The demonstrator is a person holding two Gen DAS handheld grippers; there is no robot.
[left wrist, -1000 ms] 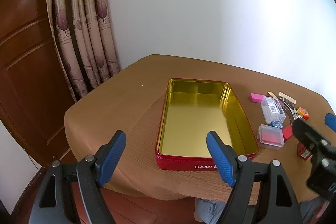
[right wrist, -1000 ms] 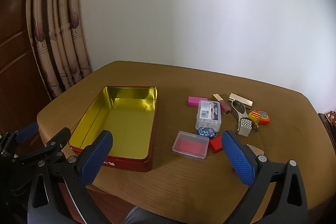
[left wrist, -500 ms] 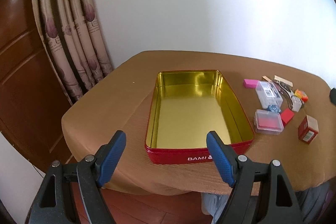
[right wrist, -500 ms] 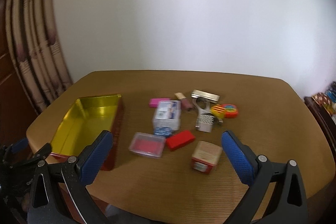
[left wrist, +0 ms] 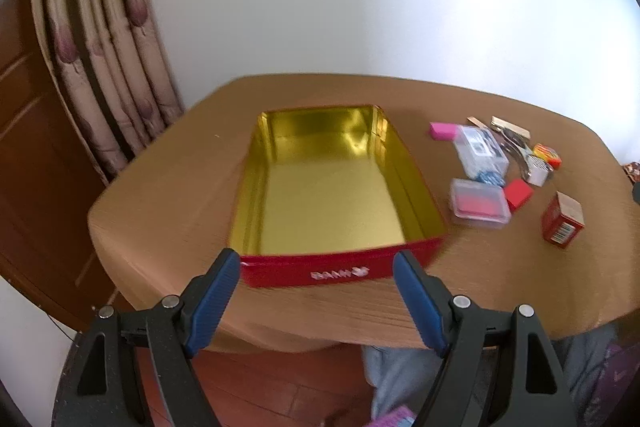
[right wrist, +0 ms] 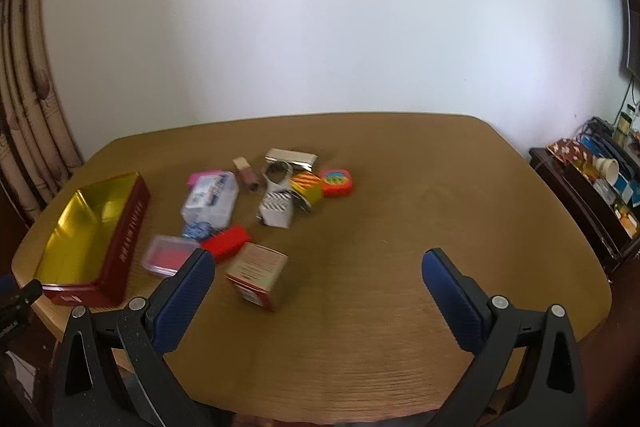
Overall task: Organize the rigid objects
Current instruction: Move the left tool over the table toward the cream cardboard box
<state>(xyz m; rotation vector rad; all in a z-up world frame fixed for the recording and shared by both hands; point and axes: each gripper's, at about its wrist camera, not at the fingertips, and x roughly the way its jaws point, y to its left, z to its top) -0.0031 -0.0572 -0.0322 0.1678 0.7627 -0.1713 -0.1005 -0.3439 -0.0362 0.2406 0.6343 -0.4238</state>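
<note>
An open red tin point(left wrist: 416, 171) with a gold inside sits on the brown table point(left wrist: 168, 187); it also shows in the right wrist view point(right wrist: 132, 223). Right of it lie small objects: a red-brown carton point(right wrist: 258, 277), a clear box with pink contents point(right wrist: 168, 259), a red block point(right wrist: 226, 243), a clear case point(right wrist: 210, 201), a pink block point(left wrist: 442, 130), a nail clipper point(right wrist: 278, 173), an orange tape measure point(right wrist: 336, 181). My left gripper point(left wrist: 318, 297) is open and empty before the tin's near wall. My right gripper point(right wrist: 318, 287) is open and empty, above the table, right of the carton.
A curtain point(left wrist: 100, 67) and a wooden door point(left wrist: 24, 147) stand left of the table. A dark side cabinet point(right wrist: 588, 195) with clutter stands to the right. A white wall is behind the table.
Both grippers have swung right. The tin has slid left in both views. The right gripper has moved from the tin's side to over the small objects and bare table.
</note>
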